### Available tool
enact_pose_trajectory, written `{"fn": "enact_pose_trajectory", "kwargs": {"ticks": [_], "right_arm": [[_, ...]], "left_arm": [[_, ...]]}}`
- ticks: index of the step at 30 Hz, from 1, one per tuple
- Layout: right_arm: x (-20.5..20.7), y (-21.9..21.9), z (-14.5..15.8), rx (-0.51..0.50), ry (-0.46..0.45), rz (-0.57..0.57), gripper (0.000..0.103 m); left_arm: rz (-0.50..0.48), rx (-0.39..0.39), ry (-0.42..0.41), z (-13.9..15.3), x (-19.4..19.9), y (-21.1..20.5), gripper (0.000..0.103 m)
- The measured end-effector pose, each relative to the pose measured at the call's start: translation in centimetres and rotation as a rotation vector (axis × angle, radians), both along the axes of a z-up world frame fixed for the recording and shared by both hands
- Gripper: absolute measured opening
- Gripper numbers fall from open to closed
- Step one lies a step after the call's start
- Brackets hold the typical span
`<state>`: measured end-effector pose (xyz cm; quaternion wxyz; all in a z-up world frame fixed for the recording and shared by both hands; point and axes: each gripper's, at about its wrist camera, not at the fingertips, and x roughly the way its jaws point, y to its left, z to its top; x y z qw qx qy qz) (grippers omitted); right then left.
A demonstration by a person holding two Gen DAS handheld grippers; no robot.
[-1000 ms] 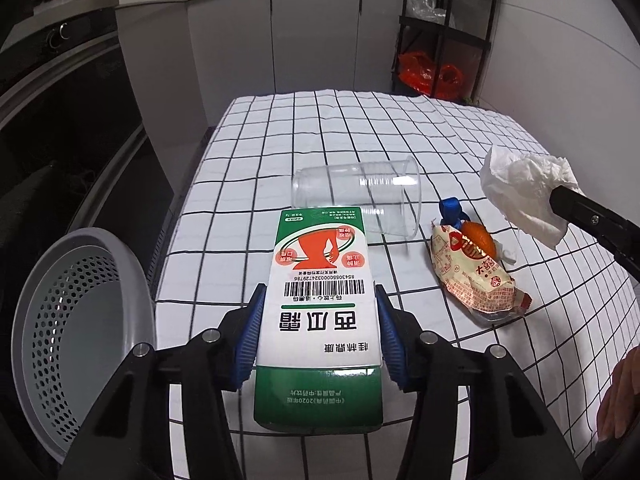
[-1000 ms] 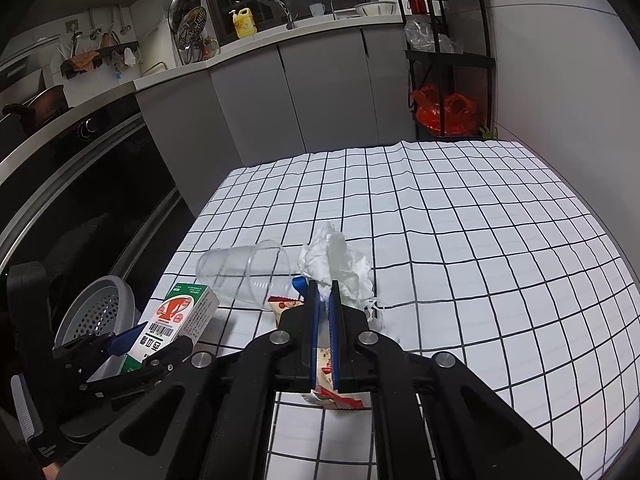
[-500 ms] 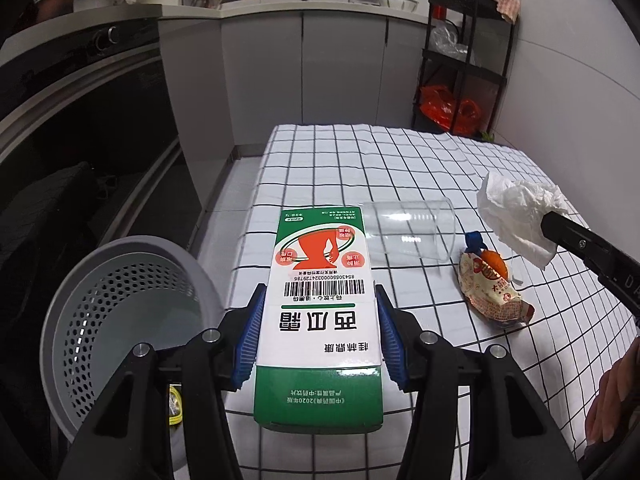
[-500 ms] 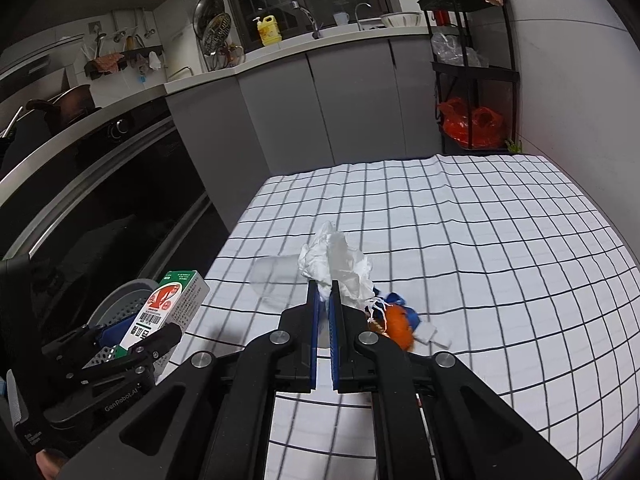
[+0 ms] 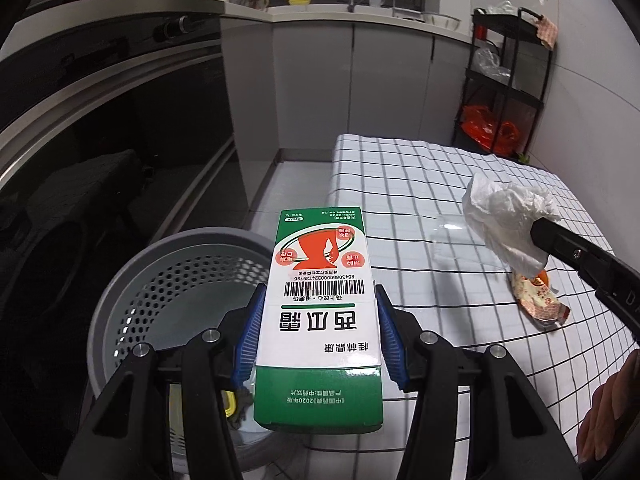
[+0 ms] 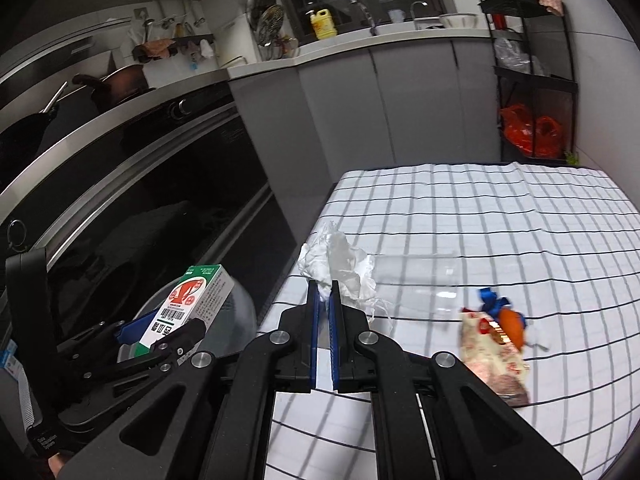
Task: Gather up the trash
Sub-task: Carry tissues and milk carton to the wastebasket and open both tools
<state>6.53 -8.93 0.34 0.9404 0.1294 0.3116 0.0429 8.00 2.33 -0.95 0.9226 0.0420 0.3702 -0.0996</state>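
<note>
over the grey perforated bin (image 5: 132,300) that stands on the floor just beside the table's (image 5: 420,184) near left edge, the left claw (image 5: 318,332) holds a green-and-white carton (image 5: 320,300) with red artwork and a barcode. its blue pads press on the carton's two long sides, so the jaws stand partly apart, filled by the box. in the right wrist view the same carton (image 6: 188,304) juts up out of the left claw (image 6: 160,332) above the bin's rim (image 6: 240,304).

the right claw (image 6: 325,300) is pinched nearly closed on a crumpled white tissue (image 6: 336,264), which bunches out above its blue pads. from the left wrist view that tissue (image 5: 508,220) hangs off the tip of the right claw (image 5: 538,232) above the checked tablecloth, well to the right of the carton.

on the table lie a clear plastic cup (image 6: 416,280) on its side and, just right of it, a snack wrapper (image 6: 492,356) with an orange and blue scrap (image 6: 504,316) at its top end. a hand (image 5: 608,412) shows at the lower right edge of the left wrist view.
</note>
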Motion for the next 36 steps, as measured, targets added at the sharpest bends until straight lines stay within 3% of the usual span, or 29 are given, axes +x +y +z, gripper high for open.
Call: {"fn": "enact_pose_trajectory", "kwargs": {"ticks": [16, 28, 36], "right_arm": [[3.5, 10.3, -1.3, 0.011, 0.044, 0.204, 0.005], [5.6, 15.2, -2.8, 0.025, 0.105, 0.302, 0.005], [7.2, 16.1, -4.0, 0.034, 0.154, 0.330, 0.005]], "left_arm": [[0.185, 0.001, 0.021, -0.4, 0.6, 9.7, 0.050], [0.237, 0.021, 0.056, -1.5, 0.7, 13.2, 0.050], [0.244, 0.010, 0.098, -2.4, 1.1, 14.2, 0.051]]}}
